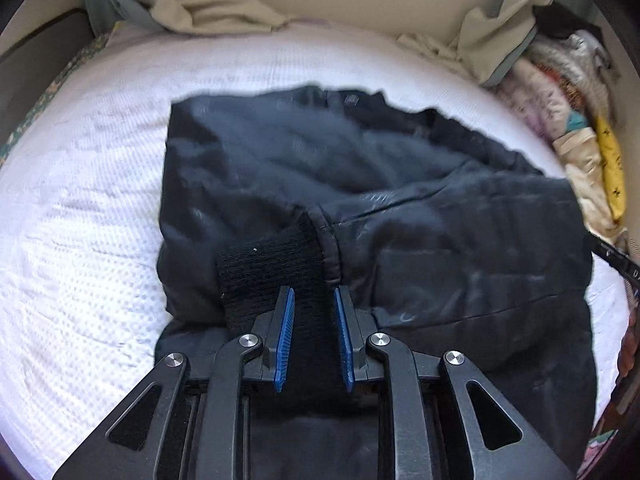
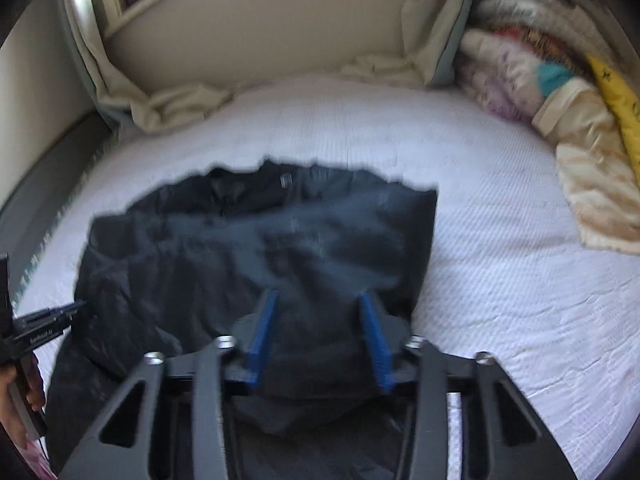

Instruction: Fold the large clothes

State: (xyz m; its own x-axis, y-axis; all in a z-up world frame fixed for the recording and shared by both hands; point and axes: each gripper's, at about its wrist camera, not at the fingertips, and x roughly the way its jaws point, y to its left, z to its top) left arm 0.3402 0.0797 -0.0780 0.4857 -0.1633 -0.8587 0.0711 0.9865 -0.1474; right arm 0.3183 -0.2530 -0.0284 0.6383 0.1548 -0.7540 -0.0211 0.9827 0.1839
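A black padded jacket (image 1: 360, 184) lies partly folded on the white bed cover (image 1: 80, 240); it also shows in the right wrist view (image 2: 260, 240). Its ribbed knit cuff (image 1: 264, 272) lies between the blue pads of my left gripper (image 1: 314, 292), whose jaws stand a little apart around the cuff. My right gripper (image 2: 316, 300) is open above the jacket's near edge, with dark fabric between and below its fingers. The left gripper (image 2: 60, 316) shows at the left edge of the right wrist view, beside the jacket. The right wrist view is blurred.
A pile of folded and loose clothes (image 2: 560, 92) lies at the right of the bed. Cream curtains (image 1: 208, 4) hang down onto the far edge of the bed by the wall. The white bed cover (image 2: 500, 240) extends around the jacket.
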